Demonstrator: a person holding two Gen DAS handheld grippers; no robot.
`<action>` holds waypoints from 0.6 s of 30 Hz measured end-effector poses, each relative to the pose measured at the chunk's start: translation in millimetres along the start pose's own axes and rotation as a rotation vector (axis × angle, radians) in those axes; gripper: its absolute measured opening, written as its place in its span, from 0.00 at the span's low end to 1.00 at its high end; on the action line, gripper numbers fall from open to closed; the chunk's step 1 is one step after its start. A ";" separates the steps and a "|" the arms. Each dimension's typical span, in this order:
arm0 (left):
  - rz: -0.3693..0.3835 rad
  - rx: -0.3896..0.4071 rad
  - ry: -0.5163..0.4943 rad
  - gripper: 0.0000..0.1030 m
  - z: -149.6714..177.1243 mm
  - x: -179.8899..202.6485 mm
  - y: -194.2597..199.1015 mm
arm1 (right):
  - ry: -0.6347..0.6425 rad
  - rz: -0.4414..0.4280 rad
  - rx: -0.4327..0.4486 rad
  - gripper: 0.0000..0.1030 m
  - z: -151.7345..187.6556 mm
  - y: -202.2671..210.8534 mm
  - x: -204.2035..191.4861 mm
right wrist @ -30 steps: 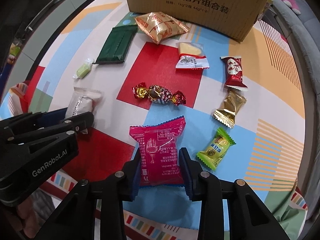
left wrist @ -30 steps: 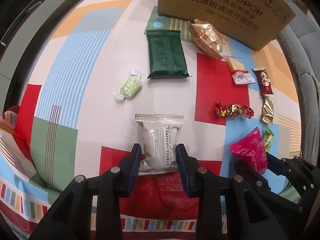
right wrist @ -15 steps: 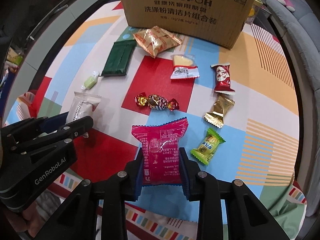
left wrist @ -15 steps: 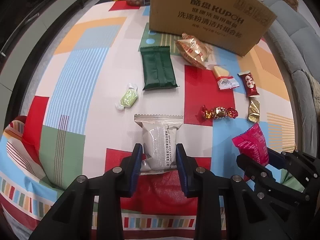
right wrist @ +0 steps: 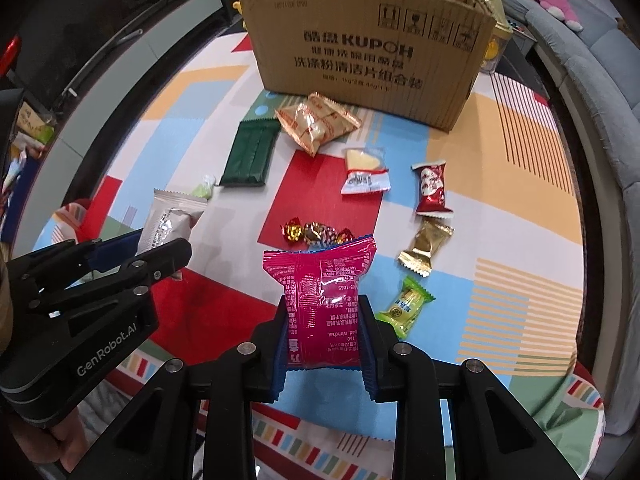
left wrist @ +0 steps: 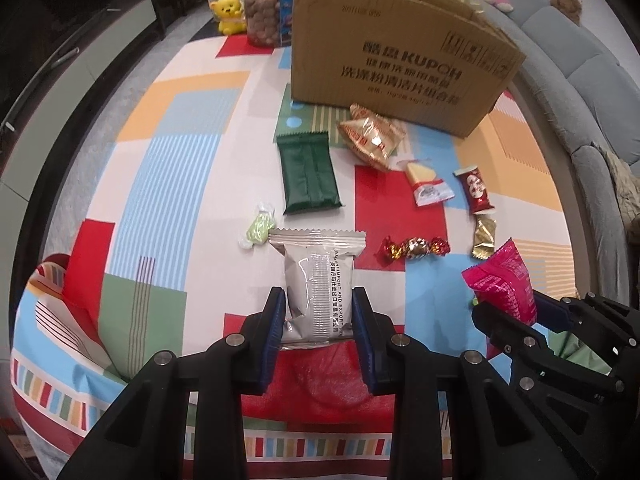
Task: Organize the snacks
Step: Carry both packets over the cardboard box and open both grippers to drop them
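Left gripper (left wrist: 319,316): jaws pinching silver packet (left wrist: 318,280), clear of tabletop (left wrist: 168,168).
Right gripper (right wrist: 323,330): jaws pinching pink packet (right wrist: 320,300).
Box (right wrist: 368,44): at 12 o'clock, the likely destination.
Technique: carry both high over loose snacks, release inside box.
Right view only: green candy (right wrist: 405,307).

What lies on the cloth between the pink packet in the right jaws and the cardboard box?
In the right wrist view, the twist-wrapped candy, then bare red cloth up to the gold packet before the box.
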State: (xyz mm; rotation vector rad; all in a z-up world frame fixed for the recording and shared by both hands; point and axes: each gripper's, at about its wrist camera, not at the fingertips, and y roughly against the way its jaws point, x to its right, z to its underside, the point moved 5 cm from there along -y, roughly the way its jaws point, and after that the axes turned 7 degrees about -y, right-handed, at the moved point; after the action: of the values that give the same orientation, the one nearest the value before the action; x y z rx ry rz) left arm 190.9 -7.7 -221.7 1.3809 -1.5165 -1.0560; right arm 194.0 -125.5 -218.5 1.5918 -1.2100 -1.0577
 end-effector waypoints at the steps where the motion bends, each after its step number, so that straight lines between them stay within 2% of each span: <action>1: -0.001 0.006 -0.003 0.32 -1.4 0.1 2.5 | 0.000 0.000 0.005 0.30 -1.2 2.1 0.7; 18: 0.009 0.092 -0.039 0.32 -41.5 7.2 35.5 | -0.016 0.002 0.104 0.30 -38.4 42.5 4.3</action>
State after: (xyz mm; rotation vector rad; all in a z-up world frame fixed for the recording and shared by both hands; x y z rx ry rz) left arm 218.3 -15.6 -174.6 1.4228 -1.6159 -1.0242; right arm 220.4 -131.8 -167.9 1.6634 -1.2957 -1.0222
